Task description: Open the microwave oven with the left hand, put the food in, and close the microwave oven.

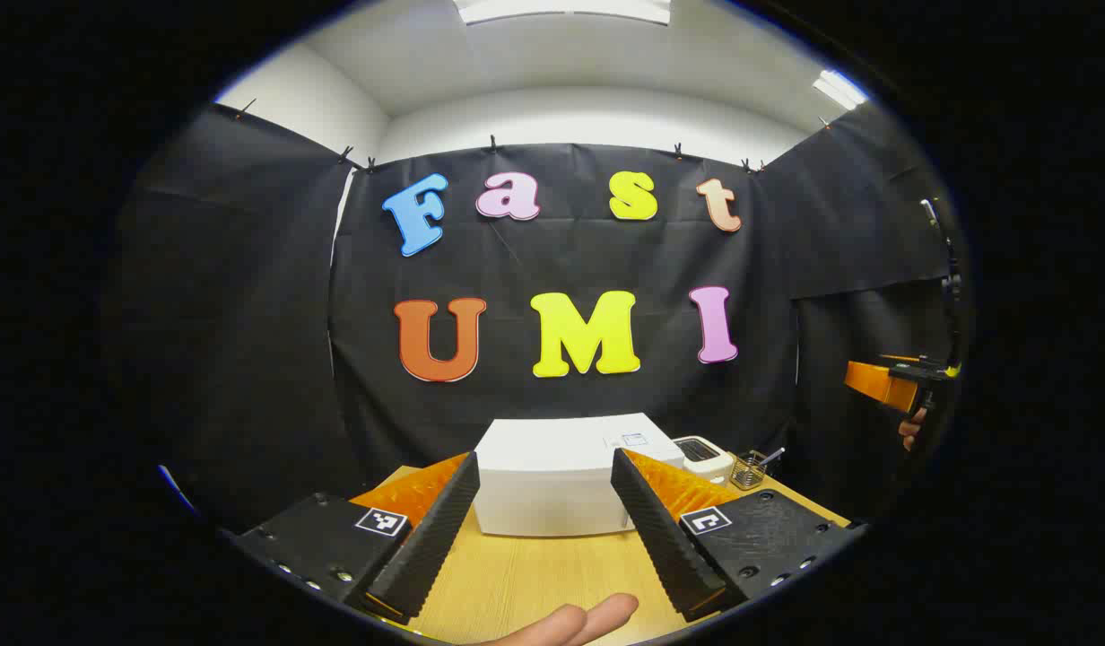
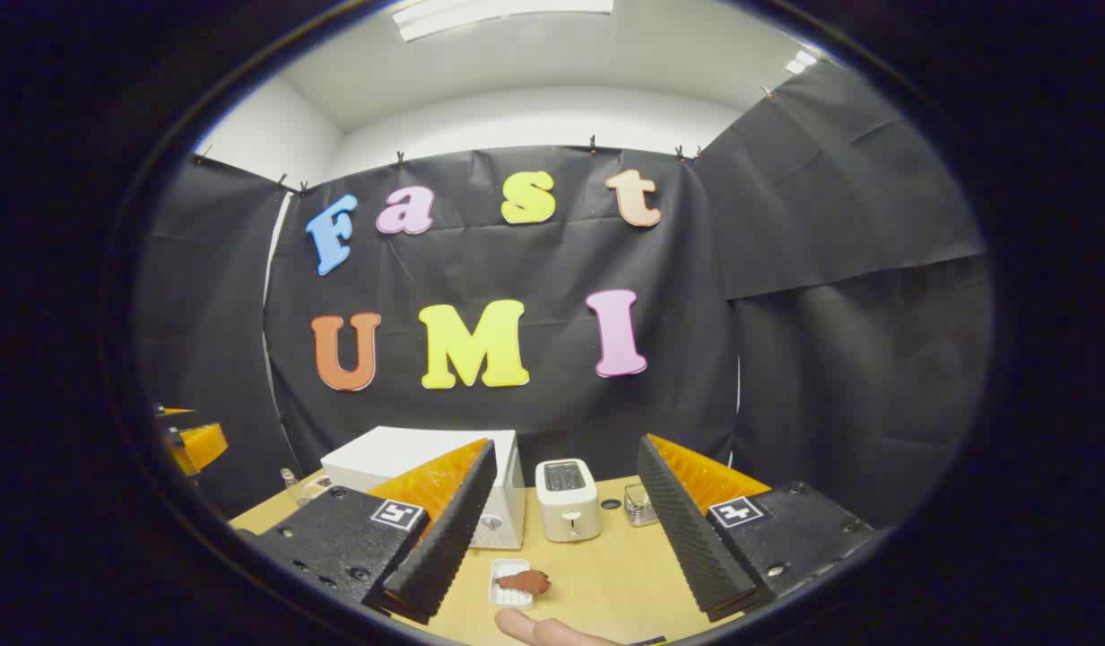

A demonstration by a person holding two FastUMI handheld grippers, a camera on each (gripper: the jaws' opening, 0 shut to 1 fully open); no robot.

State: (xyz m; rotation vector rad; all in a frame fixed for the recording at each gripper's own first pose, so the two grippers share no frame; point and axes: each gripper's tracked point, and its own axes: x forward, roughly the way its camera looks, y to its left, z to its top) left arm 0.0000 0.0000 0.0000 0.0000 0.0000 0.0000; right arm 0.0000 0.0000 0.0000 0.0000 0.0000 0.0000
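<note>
A white microwave oven (image 1: 552, 484) is seen closed at 12 o'clock on the wooden surface (image 1: 535, 574), framed by the released left gripper (image 1: 543, 529). The food (image 2: 524, 582), on a small white tray (image 2: 506, 583), is seen between the spread right gripper (image 2: 561, 538) fingers, a toaster (image 2: 567, 499) beyond.

Toaster (image 2: 568, 499) beside microwave (image 2: 427, 467); food tray (image 2: 509, 581) in front.

Light wooden table (image 2: 606, 574). On it: white microwave (image 2: 427, 467) at the back left, cream toaster (image 2: 567, 499) just beside it, small wire basket (image 2: 640, 504) further right, white tray (image 2: 508, 581) holding brown food (image 2: 526, 582) in front.
</note>
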